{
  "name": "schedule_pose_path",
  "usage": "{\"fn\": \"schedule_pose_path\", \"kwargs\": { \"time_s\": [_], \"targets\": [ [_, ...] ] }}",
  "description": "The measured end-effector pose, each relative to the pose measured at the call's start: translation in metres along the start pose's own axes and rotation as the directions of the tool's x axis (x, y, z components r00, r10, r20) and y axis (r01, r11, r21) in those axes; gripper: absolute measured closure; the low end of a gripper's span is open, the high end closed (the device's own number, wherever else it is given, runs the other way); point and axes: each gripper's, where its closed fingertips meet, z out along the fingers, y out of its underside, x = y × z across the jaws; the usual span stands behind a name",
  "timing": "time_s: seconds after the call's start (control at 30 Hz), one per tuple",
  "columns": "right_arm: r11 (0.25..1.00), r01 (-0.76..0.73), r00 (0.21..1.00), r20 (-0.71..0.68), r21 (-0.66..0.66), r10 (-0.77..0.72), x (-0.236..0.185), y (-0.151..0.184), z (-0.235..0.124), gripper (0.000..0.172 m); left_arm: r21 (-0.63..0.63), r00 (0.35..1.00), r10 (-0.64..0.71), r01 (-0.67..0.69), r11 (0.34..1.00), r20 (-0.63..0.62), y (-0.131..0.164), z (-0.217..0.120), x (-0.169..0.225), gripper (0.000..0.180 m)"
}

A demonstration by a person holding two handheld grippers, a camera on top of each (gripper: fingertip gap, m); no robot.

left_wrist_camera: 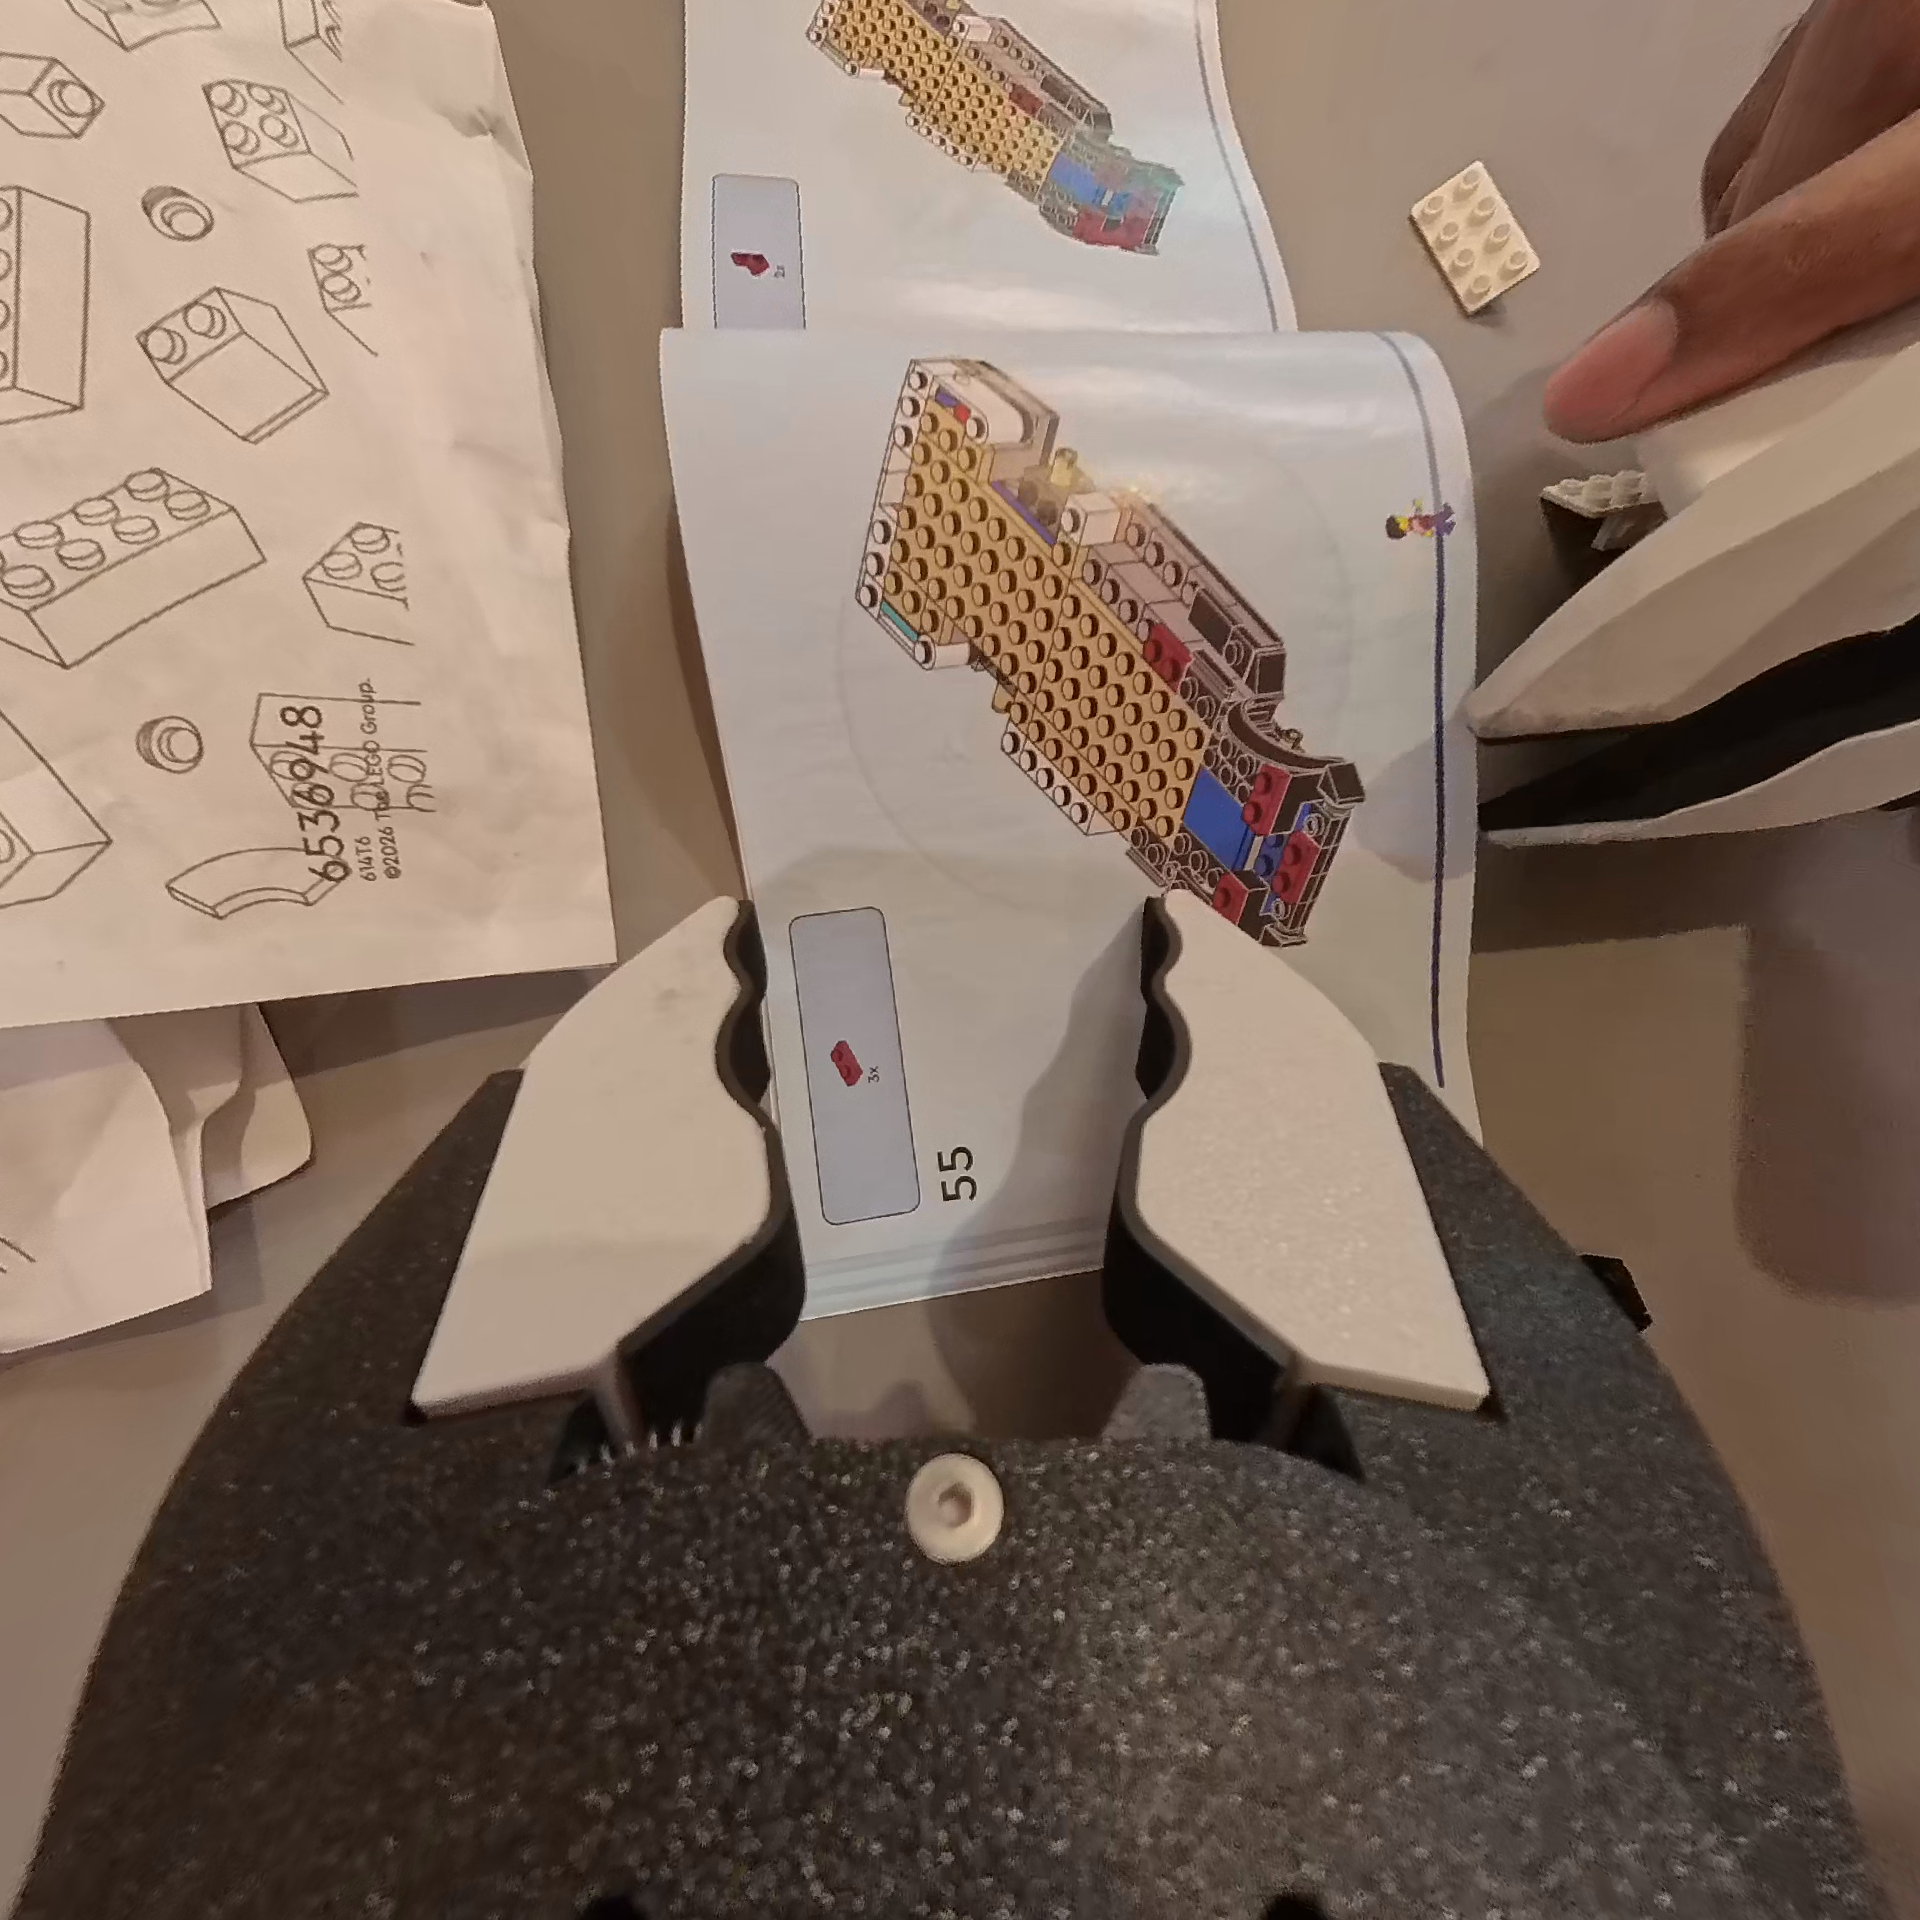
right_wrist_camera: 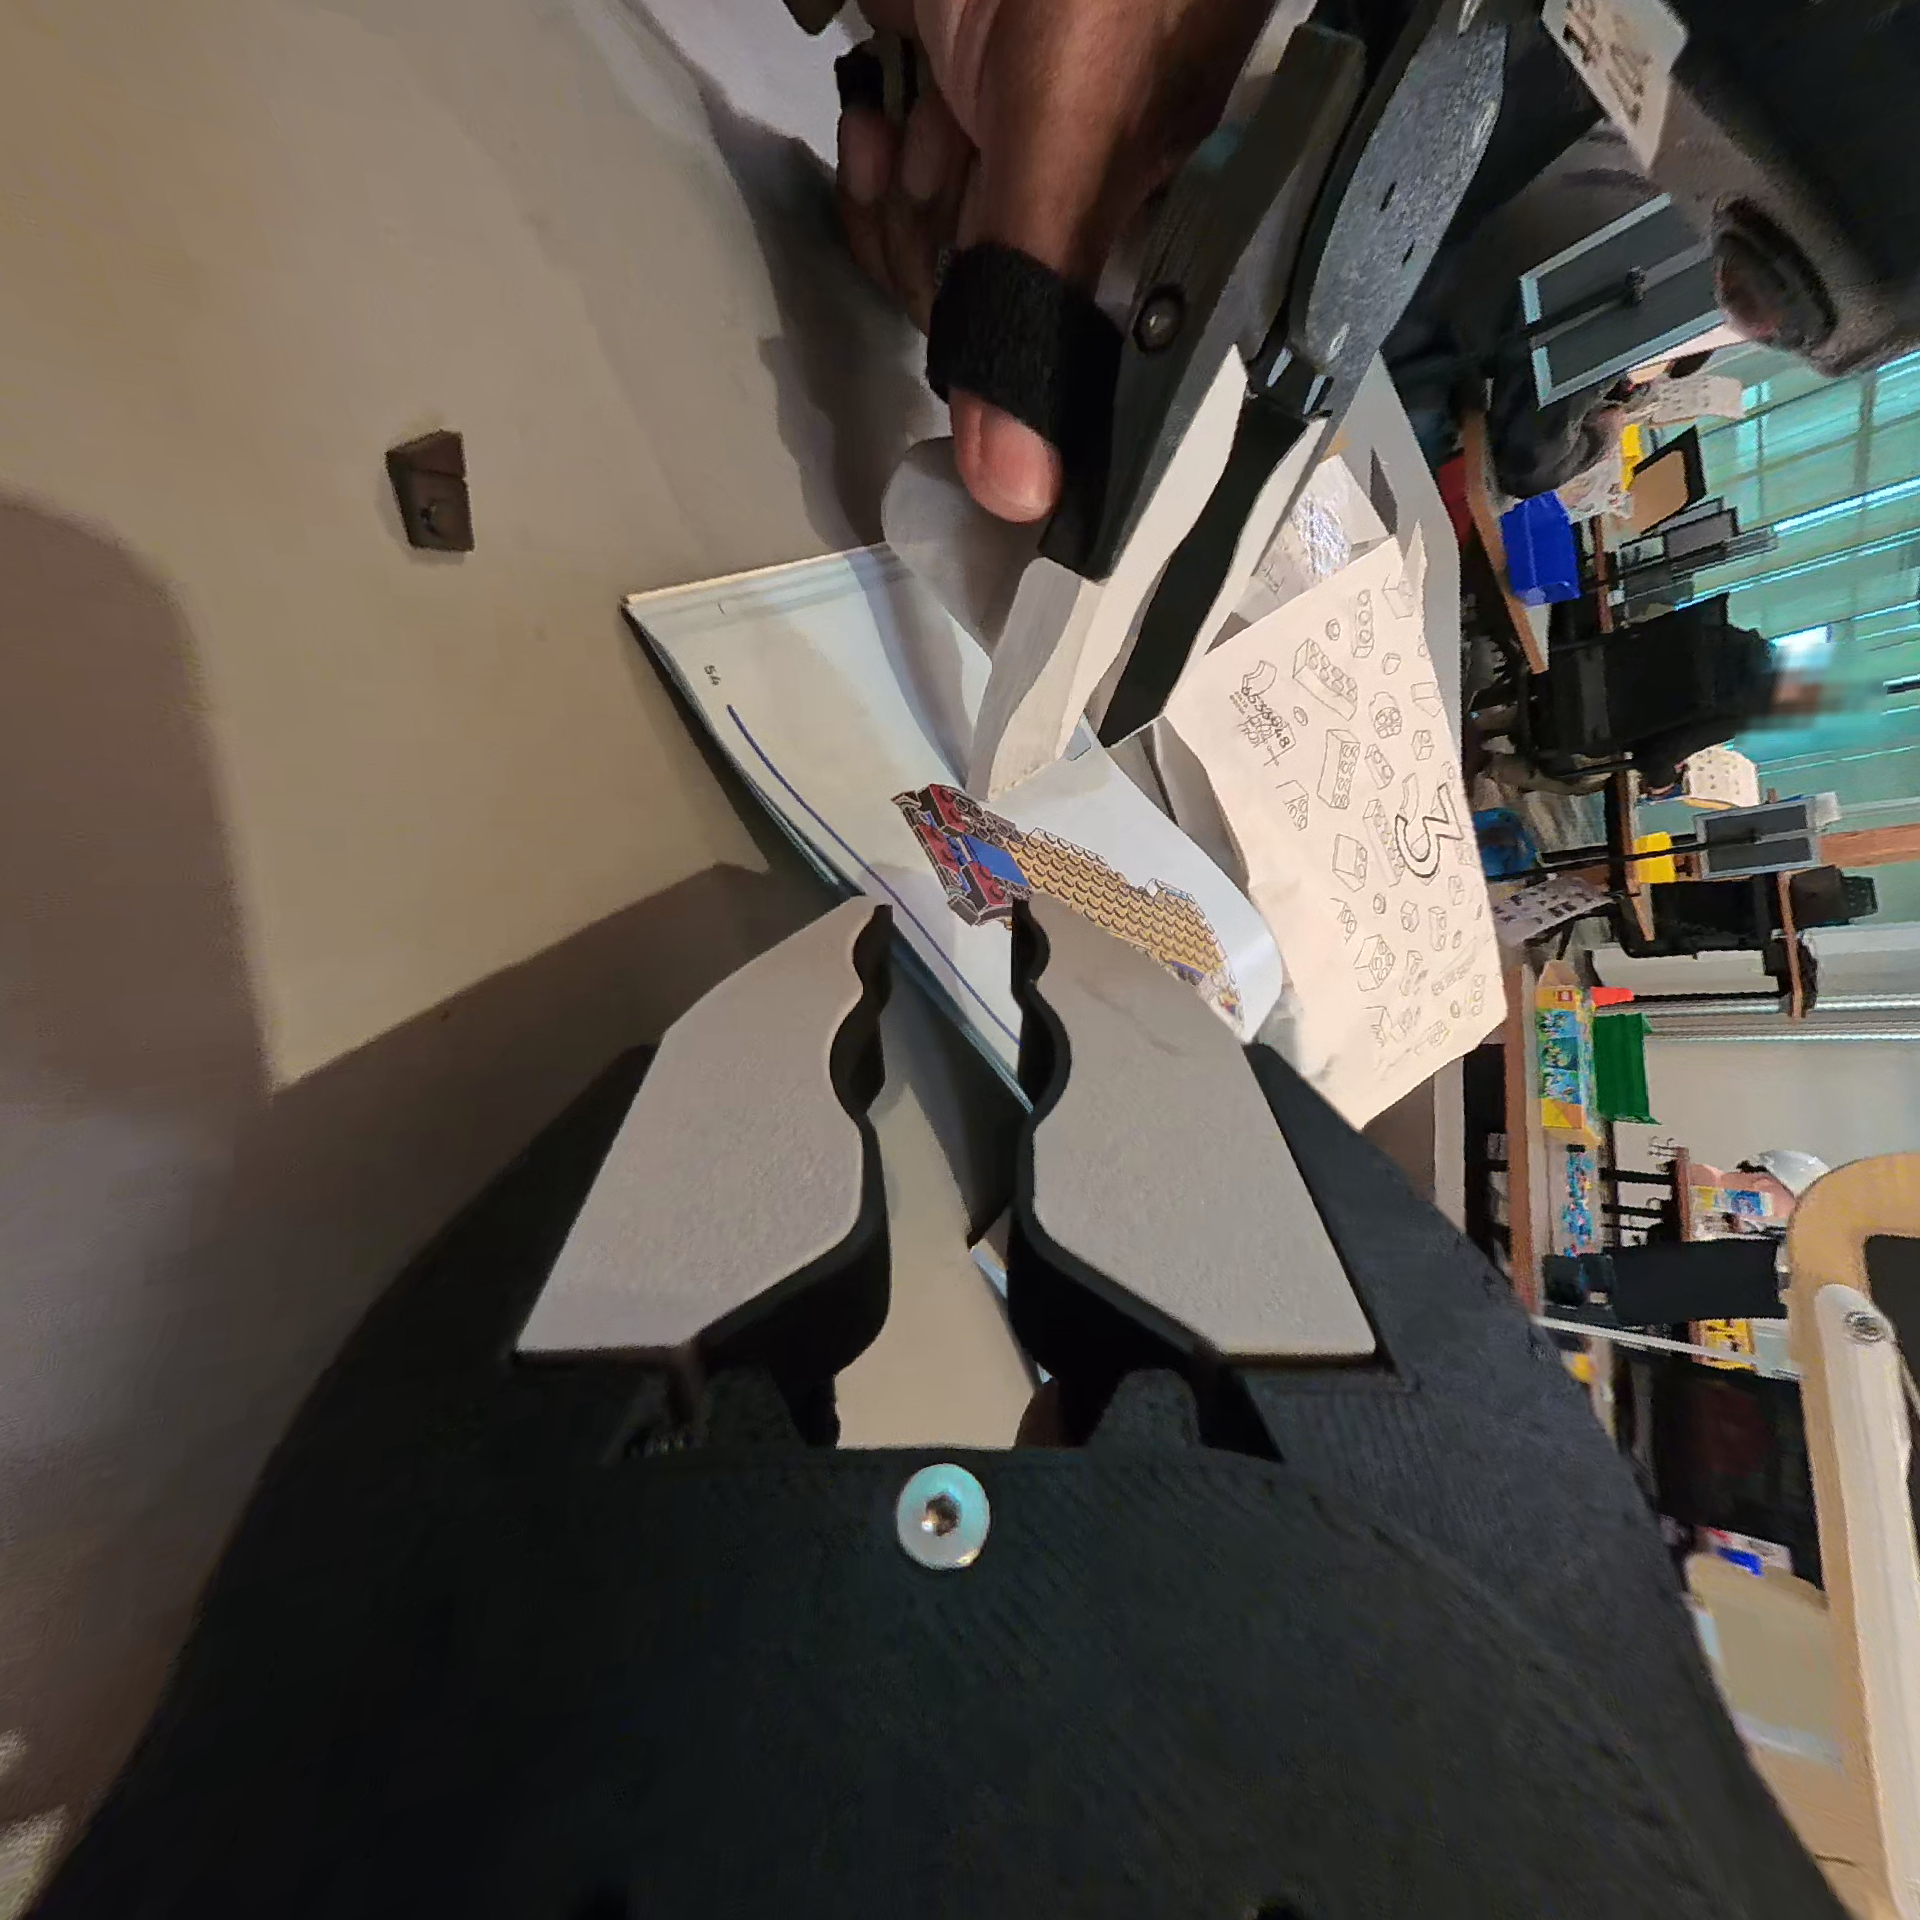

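Left hand-held gripper (left_wrist_camera: 951, 925) hovers wide open over the instruction booklet (left_wrist_camera: 1039, 727) on the table (left_wrist_camera: 1621, 1091), gripping nothing. Right hand-held gripper (right_wrist_camera: 951, 930), jaws narrowly parted, straddles the booklet's edge; whether its pads press the page is unclear. White plate (left_wrist_camera: 1473, 236) lies beyond.

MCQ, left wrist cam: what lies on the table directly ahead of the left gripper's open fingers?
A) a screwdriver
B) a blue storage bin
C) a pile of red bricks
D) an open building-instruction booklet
D: the open instruction booklet, its page showing a brick model, lies between and beyond the spread fingers of the left gripper; nothing is held in them.
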Motion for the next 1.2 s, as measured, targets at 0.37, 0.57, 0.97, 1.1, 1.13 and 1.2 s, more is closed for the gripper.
{"fn": "schedule_pose_path", "kwargs": {
  "time_s": [0.37,0.57,0.97,1.1,1.13,1.2],
  "targets": [
    [0.998,-0.061,0.998,0.029,-0.007,0.061,0.0,0.004,0.002,0.152,-0.007,1.0,0.001,-0.001,1.0,0.003,0.001,0.0,0.0,0.111],
    [0.999,-0.045,0.998,0.039,-0.006,0.046,-0.003,0.005,0.003,0.149,-0.008,1.0,0.002,-0.002,1.0,0.004,0.001,0.0,0.0,0.111],
    [0.999,-0.023,0.998,0.055,-0.023,0.024,-0.007,0.007,0.003,0.147,-0.01,1.0,0.001,-0.001,1.0,0.003,0.001,0.0,0.0,0.111],
    [0.999,-0.026,0.999,0.047,-0.027,0.027,-0.005,0.008,0.004,0.147,-0.01,1.0,0.0,0.0,1.0,0.003,0.001,0.0,0.0,0.111],
    [0.999,-0.028,0.999,0.046,-0.026,0.029,-0.005,0.007,0.004,0.147,-0.01,1.0,0.001,-0.001,1.0,0.004,0.001,0.0,0.0,0.111],
    [0.999,-0.034,0.998,0.044,-0.025,0.035,-0.004,0.007,0.004,0.147,-0.01,1.0,0.001,-0.001,1.0,0.004,0.001,0.0,0.0,0.111]
  ]
}}
